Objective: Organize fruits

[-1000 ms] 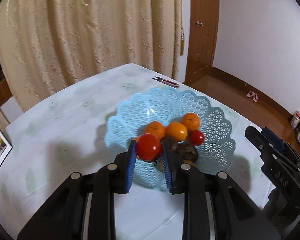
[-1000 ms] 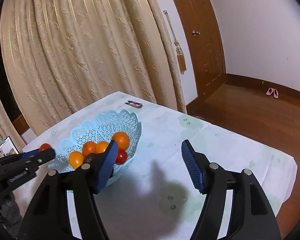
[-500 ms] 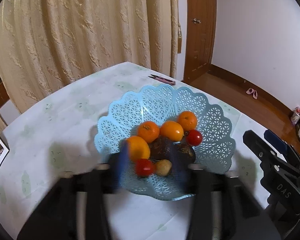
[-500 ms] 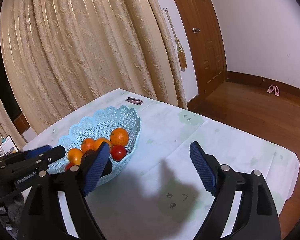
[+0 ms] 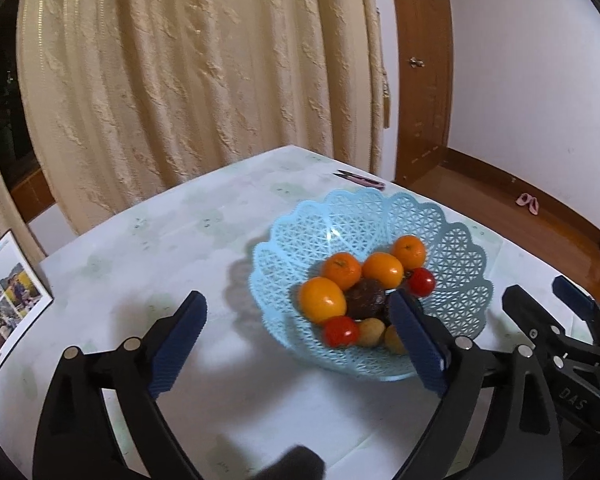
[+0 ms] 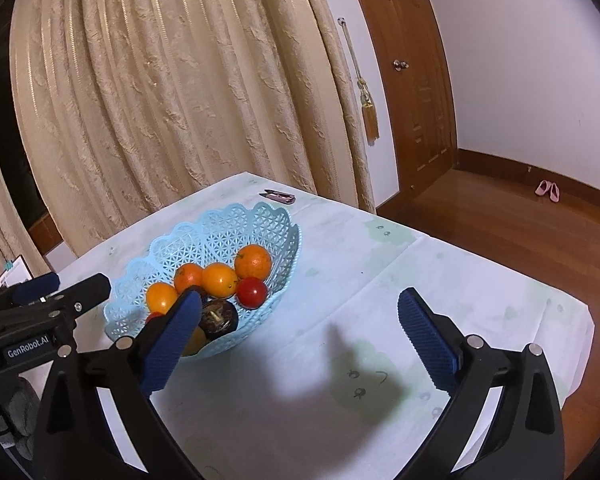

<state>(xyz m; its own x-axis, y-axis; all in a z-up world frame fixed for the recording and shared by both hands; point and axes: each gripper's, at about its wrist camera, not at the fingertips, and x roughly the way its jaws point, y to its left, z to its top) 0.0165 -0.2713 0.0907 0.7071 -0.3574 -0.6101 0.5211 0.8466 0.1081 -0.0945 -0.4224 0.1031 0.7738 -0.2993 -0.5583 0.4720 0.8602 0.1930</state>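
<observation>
A light blue lattice basket (image 5: 456, 240) stands on the table and holds several oranges (image 5: 323, 299), two red tomatoes (image 5: 340, 331), dark fruits (image 5: 365, 298) and small yellow ones. It also shows in the right wrist view (image 6: 220, 236). My left gripper (image 5: 296, 340) is open and empty, above the table just left of and in front of the basket. My right gripper (image 6: 300, 340) is open and empty, to the right of the basket. Each gripper shows in the other's view, the right one (image 5: 560, 320) and the left one (image 6: 48, 292).
A small pair of snips (image 5: 360, 178) lies at the table's far edge behind the basket. A photo card (image 5: 8, 300) stands at the left. Curtains hang behind the table. The table's right edge drops to a wooden floor (image 6: 520, 232).
My left gripper opened and let go of the red tomato, which now lies at the basket's front. It then drew back and to the left. The right gripper pulled back slightly.
</observation>
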